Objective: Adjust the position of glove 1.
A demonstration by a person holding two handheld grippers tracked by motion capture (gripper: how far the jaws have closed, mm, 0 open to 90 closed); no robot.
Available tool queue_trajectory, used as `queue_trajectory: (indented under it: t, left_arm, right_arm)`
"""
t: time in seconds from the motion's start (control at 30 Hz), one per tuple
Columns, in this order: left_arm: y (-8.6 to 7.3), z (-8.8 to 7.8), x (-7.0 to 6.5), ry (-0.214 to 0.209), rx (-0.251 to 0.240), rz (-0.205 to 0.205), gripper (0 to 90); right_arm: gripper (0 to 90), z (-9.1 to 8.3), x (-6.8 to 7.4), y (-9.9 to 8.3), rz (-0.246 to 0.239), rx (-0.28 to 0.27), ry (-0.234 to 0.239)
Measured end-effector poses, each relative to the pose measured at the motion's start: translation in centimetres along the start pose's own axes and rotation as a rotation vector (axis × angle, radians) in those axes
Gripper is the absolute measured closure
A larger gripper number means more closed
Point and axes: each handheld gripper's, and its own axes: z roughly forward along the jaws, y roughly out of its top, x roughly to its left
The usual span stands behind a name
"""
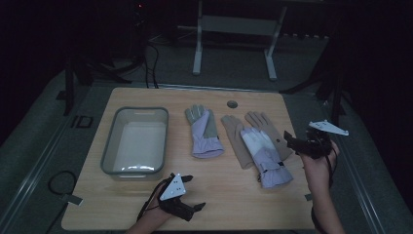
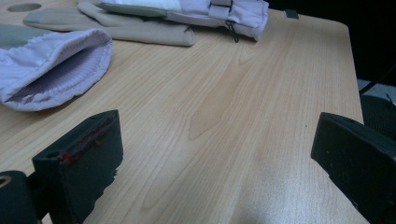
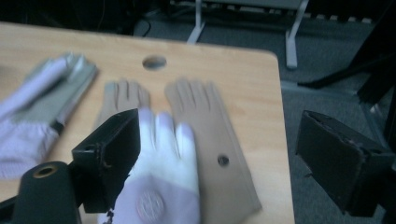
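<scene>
left claw (image 1: 189, 192) agape | grey bin (image 1: 110, 143) empty | gloves (image 1: 204, 131) beside

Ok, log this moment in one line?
left gripper: open, empty | right gripper: open, by gloves | bin: empty

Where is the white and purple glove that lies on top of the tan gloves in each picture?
High view: white and purple glove right of centre, lying across the tan gloves.
Left gripper view: top edge, its cuff over the tan gloves.
Right gripper view: bottom centre, blurred, beside the left jaw.
Shared landmark: the round hole in the table, beyond the gloves.
</scene>
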Motion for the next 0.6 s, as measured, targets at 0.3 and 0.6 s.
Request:
queue_trajectory:
  t: [0.3,0.6]
  left_arm:
    - [0.0,0.0,-0.1,-0.005,-0.002,0.009,2.5]
    - [0.0,0.0,-0.2,-0.001,-0.001,0.017,2.5]
  right_arm:
    - [20.2,1.1,2.3,3.7,-0.023,-0.038,0.066]
    - [11.8,3.6,5.5,5.7,-0.03,0.059,0.174]
